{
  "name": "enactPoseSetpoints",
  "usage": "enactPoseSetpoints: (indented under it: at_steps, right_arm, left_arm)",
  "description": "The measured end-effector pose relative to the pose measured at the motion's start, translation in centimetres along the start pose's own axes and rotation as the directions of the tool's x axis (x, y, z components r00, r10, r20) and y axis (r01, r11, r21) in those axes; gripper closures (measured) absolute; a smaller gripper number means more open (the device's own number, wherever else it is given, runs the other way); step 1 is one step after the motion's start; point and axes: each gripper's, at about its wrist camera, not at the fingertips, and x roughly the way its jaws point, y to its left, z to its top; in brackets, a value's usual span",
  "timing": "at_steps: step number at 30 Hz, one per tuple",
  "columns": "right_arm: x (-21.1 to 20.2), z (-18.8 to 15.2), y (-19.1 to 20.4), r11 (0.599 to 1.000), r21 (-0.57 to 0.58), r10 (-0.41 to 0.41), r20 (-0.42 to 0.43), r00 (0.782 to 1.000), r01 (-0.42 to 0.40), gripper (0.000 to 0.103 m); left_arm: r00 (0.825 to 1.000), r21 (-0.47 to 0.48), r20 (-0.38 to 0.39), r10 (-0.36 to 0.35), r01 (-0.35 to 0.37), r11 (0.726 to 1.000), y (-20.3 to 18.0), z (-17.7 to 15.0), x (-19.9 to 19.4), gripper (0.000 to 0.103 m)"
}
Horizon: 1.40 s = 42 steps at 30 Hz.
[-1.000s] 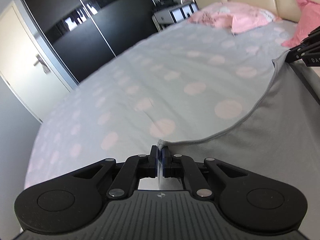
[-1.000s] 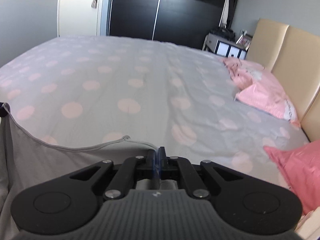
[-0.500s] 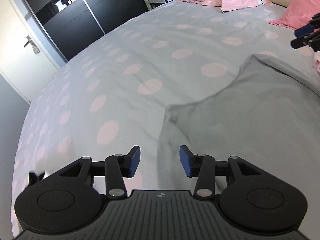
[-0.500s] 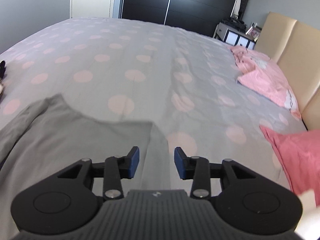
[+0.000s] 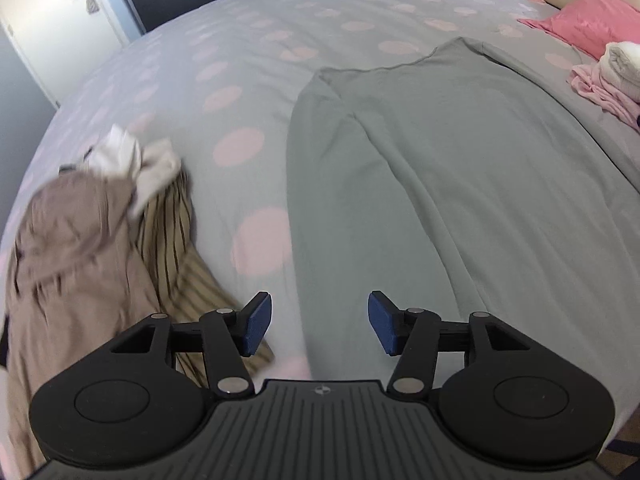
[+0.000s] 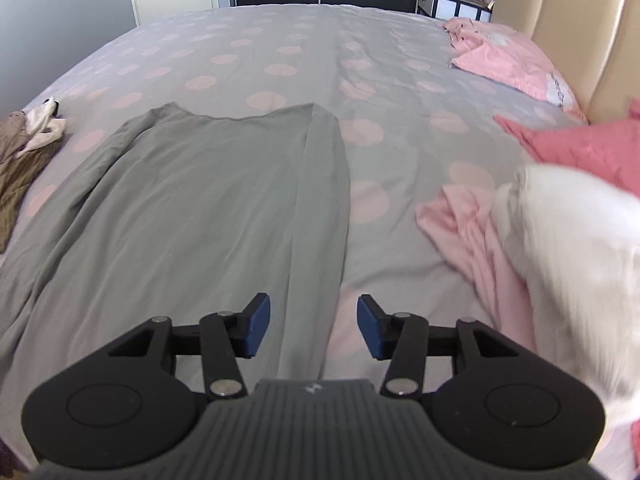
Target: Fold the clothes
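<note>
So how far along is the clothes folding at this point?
Early on. Done: the grey top lies spread flat on the bed, no fold yet. In hand: nothing; the left tongs and right tongs are both open above it. Left: folding it, then the brown and striped heap and the pink and white pile.

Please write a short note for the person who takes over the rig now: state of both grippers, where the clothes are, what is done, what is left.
Left gripper: open, empty.
Right gripper: open, empty.
Grey long-sleeved top: spread flat on the bed, both sleeves folded in along its sides.
Left of it: unfolded pile, brown garment, striped one.
Right of it: pink garment under a white one.
Done: top laid out.
Left: fold the body, then probably the pile.
</note>
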Motion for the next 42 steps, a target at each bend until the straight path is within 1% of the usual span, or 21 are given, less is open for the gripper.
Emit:
enactPoseSetpoints:
  at_steps: [3,5,6,8,11,12,13,14,17,18,22,25,29,33,34,38,39,40,41,42]
  right_arm:
    - [-0.8,-2.3,0.0,1.0,0.019,0.021,-0.016,1.0,-0.021,0.052]
    - [-0.8,-3.8,0.0,0.999,0.023,0.033,-0.041,0.999,-0.032,0.056]
    - [-0.7,-4.6,0.0,0.999,0.028,0.041,-0.06,0.997,-0.039,0.057]
    - [-0.3,-6.1,0.2,0.998,0.029,0.052,-0.105,0.993,-0.049,0.06]
    - [0.5,-8.2,0.5,0.998,0.02,0.065,-0.173,0.983,-0.063,0.066]
    - [0.8,-8.8,0.6,0.998,0.013,0.063,-0.197,0.978,-0.062,0.071]
    - [1.1,-9.2,0.7,0.999,0.003,0.053,-0.221,0.974,-0.053,0.09]
    - [1.2,-9.4,0.8,0.999,-0.005,0.042,-0.234,0.971,-0.044,0.101]
    - [0.5,-9.2,0.4,1.0,-0.008,0.005,-0.212,0.977,-0.007,0.101]
    - [0.0,-8.7,-0.3,1.0,0.006,-0.017,-0.195,0.981,0.019,0.102]
    - [-2.1,-7.0,-3.0,0.991,0.07,-0.108,-0.127,0.986,0.118,0.102]
    - [-3.6,-5.7,-5.1,0.975,0.122,-0.179,-0.08,0.981,0.188,0.102]
    - [-5.6,-4.2,-7.7,0.943,0.194,-0.269,-0.025,0.963,0.269,0.102]
    - [-6.0,-4.3,-9.3,0.922,0.253,-0.301,-0.006,0.954,0.293,0.102]
    - [-6.2,-4.4,-9.7,0.916,0.267,-0.309,-0.001,0.951,0.298,0.102]
    - [-6.7,-4.5,-11.2,0.89,0.325,-0.342,0.016,0.939,0.319,0.101]
    - [-6.6,-4.5,-11.4,0.887,0.334,-0.345,0.018,0.938,0.32,0.1]
    - [-6.4,-4.6,-11.2,0.889,0.333,-0.338,0.016,0.941,0.314,0.096]
    - [-6.3,-4.6,-11.1,0.891,0.333,-0.334,0.021,0.942,0.309,0.095]
    - [-6.5,-4.5,-10.9,0.892,0.334,-0.334,0.037,0.942,0.303,0.093]
  left_arm:
    - [0.999,-0.041,-0.031,-0.034,0.033,0.999,-0.1,-2.5,0.4,0.049]
    - [0.998,-0.057,-0.057,-0.027,0.024,0.998,-0.3,-4.2,0.9,0.049]
    - [0.997,-0.065,-0.076,-0.019,0.014,0.998,-0.4,-4.9,1.2,0.049]
    - [0.993,-0.087,-0.116,-0.031,0.021,0.996,-0.3,-6.2,1.7,0.049]
    - [0.99,-0.119,-0.136,-0.042,0.025,0.993,0.0,-7.8,1.8,0.049]
    - [0.989,-0.128,-0.144,-0.042,0.023,0.992,0.0,-8.2,1.9,0.049]
    - [0.987,-0.14,-0.151,-0.047,0.026,0.99,0.1,-8.5,2.0,0.049]
    - [0.986,-0.152,-0.157,-0.054,0.03,0.988,0.2,-8.7,2.1,0.049]
    - [0.984,-0.187,-0.163,-0.069,0.038,0.982,0.6,-9.1,2.1,0.052]
    - [0.985,-0.196,-0.161,-0.069,0.037,0.98,0.7,-9.1,2.1,0.055]
    - [0.984,-0.209,-0.165,-0.072,0.037,0.977,0.7,-9.1,2.1,0.055]
    - [0.984,-0.204,-0.164,-0.069,0.035,0.978,0.5,-9.1,2.0,0.055]
    - [0.984,-0.201,-0.158,-0.086,0.053,0.978,0.4,-9.3,2.0,0.055]
    - [0.982,-0.203,-0.158,-0.099,0.066,0.977,0.3,-9.2,2.1,0.056]
    - [0.982,-0.202,-0.158,-0.102,0.069,0.977,0.3,-9.2,2.1,0.058]
    - [0.982,-0.197,-0.161,-0.1,0.067,0.978,0.1,-8.9,2.3,0.063]
    - [0.982,-0.196,-0.16,-0.099,0.067,0.978,0.0,-8.8,2.3,0.067]
    - [0.983,-0.197,-0.159,-0.097,0.065,0.978,0.0,-8.7,2.3,0.072]
    - [0.983,-0.198,-0.157,-0.094,0.062,0.978,0.0,-8.7,2.3,0.074]
    - [0.984,-0.199,-0.156,-0.091,0.059,0.978,0.0,-8.7,2.3,0.078]
